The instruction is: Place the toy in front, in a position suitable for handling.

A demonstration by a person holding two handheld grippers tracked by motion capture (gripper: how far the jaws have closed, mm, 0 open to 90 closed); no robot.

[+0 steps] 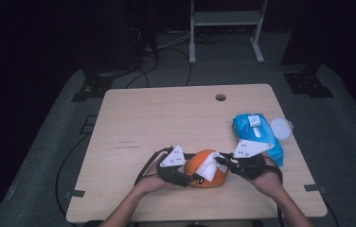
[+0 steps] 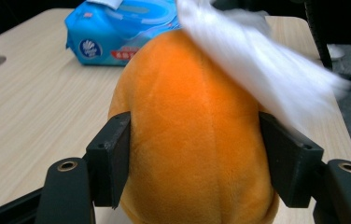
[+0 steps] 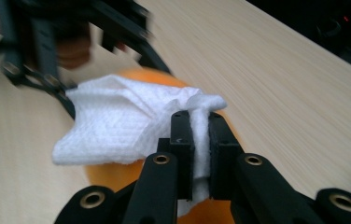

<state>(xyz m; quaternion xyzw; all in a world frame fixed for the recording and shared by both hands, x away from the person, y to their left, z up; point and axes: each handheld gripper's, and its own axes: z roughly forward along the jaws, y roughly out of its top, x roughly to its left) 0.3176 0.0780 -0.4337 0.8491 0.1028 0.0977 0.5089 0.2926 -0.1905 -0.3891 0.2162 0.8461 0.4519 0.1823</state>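
The left gripper (image 2: 194, 158) clamps the orange plush toy (image 2: 197, 135) between both jaws at the table's (image 1: 157, 118) near edge. The right gripper (image 3: 200, 140) pinches a white wipe (image 3: 122, 123) — draped over the toy's top. A blue wipes pack (image 1: 256, 135) lies just beside it.

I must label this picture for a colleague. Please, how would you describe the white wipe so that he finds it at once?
Start from the wooden table and go to its near edge, where the orange plush toy sits between the two grippers. The white wipe lies over the toy's top, pinched by the right gripper. It is the single loose, crumpled white sheet; the blue wipes pack lies farther right.
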